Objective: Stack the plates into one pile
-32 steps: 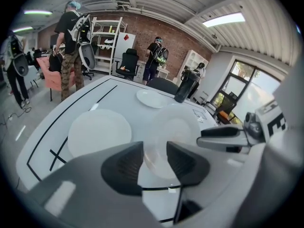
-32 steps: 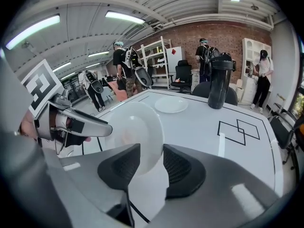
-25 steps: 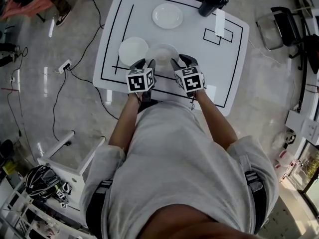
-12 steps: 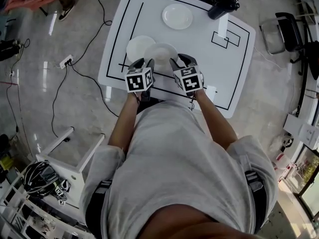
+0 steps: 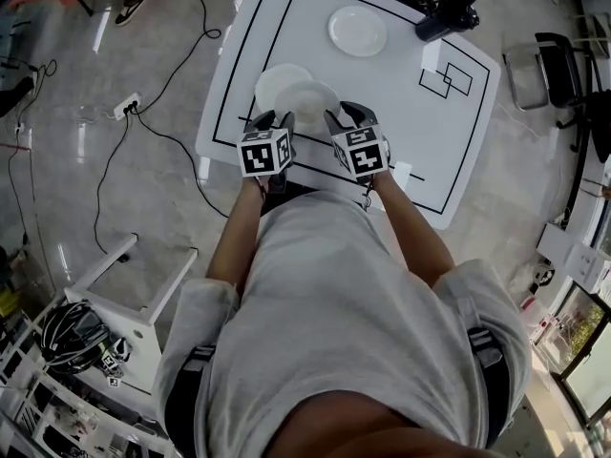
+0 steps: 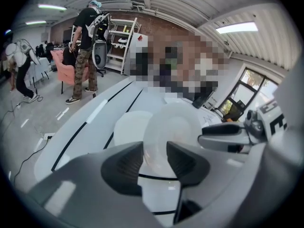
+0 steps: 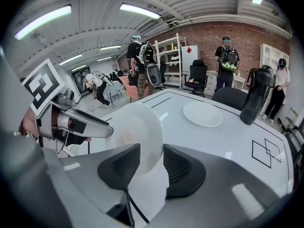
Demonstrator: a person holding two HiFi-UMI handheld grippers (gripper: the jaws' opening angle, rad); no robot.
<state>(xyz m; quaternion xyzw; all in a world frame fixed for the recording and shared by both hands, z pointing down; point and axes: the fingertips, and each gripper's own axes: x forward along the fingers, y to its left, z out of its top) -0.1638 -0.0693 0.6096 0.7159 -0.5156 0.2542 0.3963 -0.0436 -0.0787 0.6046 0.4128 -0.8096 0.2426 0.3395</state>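
A white plate hangs above the white table, gripped from both sides. My left gripper is shut on its left rim and my right gripper is shut on its right rim. The left gripper view has the held plate running between the pads, and the right gripper view has the held plate edge-on between the pads. It overlaps a second plate lying on the table to the left. A third plate lies at the far side.
A black bottle stands at the table's far right corner, near taped black rectangles. Cables and a power strip lie on the floor to the left. A white stool stands near my left side. People stand beyond the table.
Both grippers have carried the held plate leftward; it was beside the near-left plate and now overlaps it.
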